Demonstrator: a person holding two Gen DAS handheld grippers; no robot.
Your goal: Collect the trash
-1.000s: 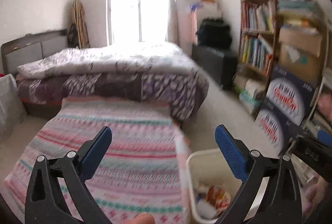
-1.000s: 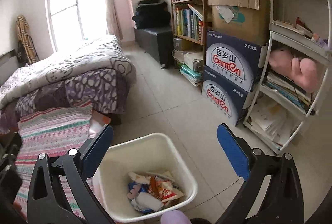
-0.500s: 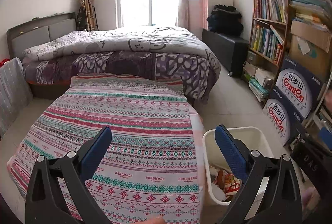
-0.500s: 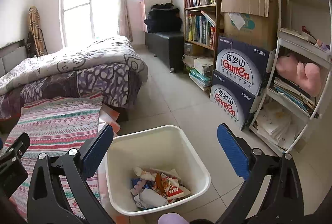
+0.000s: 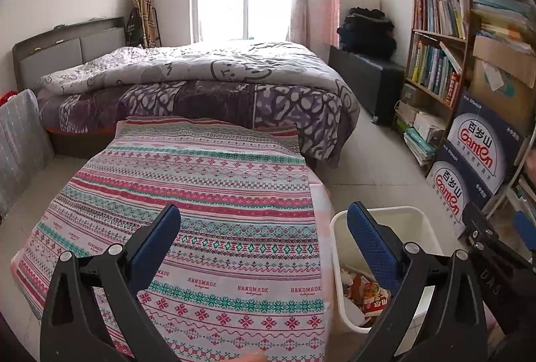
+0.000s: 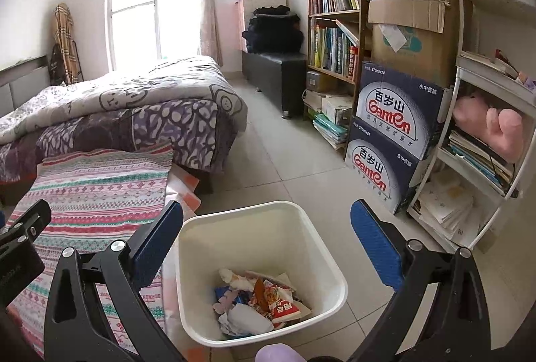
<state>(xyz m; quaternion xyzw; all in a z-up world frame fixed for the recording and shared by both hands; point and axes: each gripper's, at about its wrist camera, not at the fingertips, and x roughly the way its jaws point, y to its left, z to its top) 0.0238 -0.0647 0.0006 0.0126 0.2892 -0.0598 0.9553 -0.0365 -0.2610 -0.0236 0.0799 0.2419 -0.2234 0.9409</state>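
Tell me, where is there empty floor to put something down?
Bare tiles lie between the bed and the Ganten boxes, beyond the white bin. The patterned cloth looks bare too. By the bookshelf it is crowded with stacked books.

Readable markings noted as follows. Two stacked dark blue cartons [image 6: 395, 134], on the floor to the right of and beyond the right tongs, each carry "Ganten" in red with the Chinese characters 百岁山 above it; the upper carton also reads "570ml×24" at its top left corner. The patterned cloth [image 5: 207, 228] beneath the left tongs bears the word "HANDMADE" repeated in red along one band near its front edge.
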